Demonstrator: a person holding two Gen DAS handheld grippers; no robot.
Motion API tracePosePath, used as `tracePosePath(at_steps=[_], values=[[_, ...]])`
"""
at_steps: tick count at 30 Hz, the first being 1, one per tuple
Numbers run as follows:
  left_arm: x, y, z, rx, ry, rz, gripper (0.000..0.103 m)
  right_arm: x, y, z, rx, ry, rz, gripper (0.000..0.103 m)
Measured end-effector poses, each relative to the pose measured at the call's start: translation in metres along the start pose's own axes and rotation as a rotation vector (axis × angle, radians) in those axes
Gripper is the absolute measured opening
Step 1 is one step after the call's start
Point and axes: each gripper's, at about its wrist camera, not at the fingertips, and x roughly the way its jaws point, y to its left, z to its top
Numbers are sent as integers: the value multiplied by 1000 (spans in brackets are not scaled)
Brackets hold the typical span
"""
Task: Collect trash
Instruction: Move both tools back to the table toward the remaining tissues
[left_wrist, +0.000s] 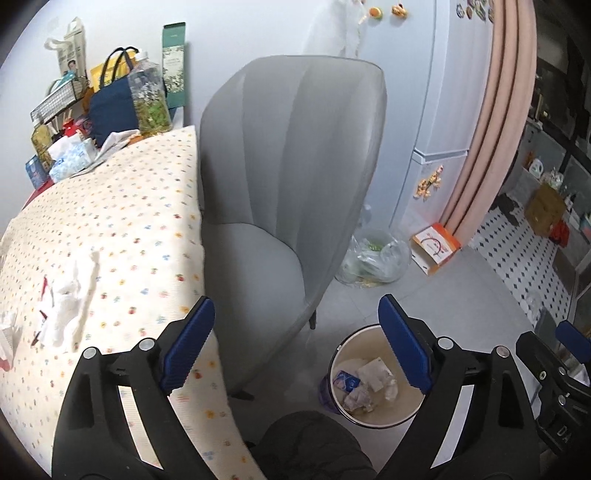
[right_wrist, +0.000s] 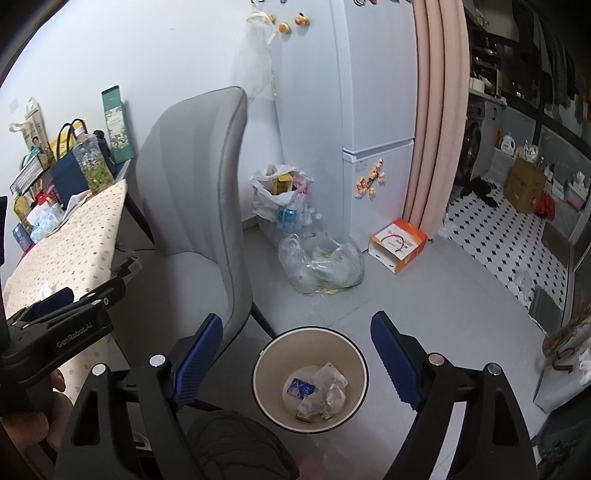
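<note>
A round cream trash bin (right_wrist: 271, 363) stands on the grey floor beside the chair. It holds a blue packet (right_wrist: 302, 388) and crumpled clear wrappers (right_wrist: 330, 393). My right gripper (right_wrist: 296, 320) hangs above the bin, open, with nothing between its blue pads. My left gripper (left_wrist: 295, 306) is open and empty too, over the table edge and the bin (left_wrist: 406, 408). On the dotted tablecloth (left_wrist: 129, 221), at the left, lie a crumpled white tissue (left_wrist: 66, 302) and a red-and-white wrapper (left_wrist: 43, 295). A dark knee shows low in both views.
A grey padded chair (left_wrist: 288, 166) stands between table and bin. Behind it are a clear plastic bag (right_wrist: 321, 266), a bag of bottles (right_wrist: 284, 206), an orange box (right_wrist: 399, 245), a white fridge (right_wrist: 376, 110) and a pink curtain (right_wrist: 439, 110). Bags and boxes crowd the table's far end (left_wrist: 110, 103).
</note>
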Motion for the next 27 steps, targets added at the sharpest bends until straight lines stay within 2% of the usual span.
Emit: tracePosePath(at_steps=[5,13,27], values=[[-18,21,3,-32,-40,15,91,-19,21,4,-39,-34,17,83],[-53,64,2,-103,-102,54,97,-49,64,8,-109,-96,52,95],[-106,149,-19,-243,-174,126,97,-86,139,-4,-208,-141,138,95]])
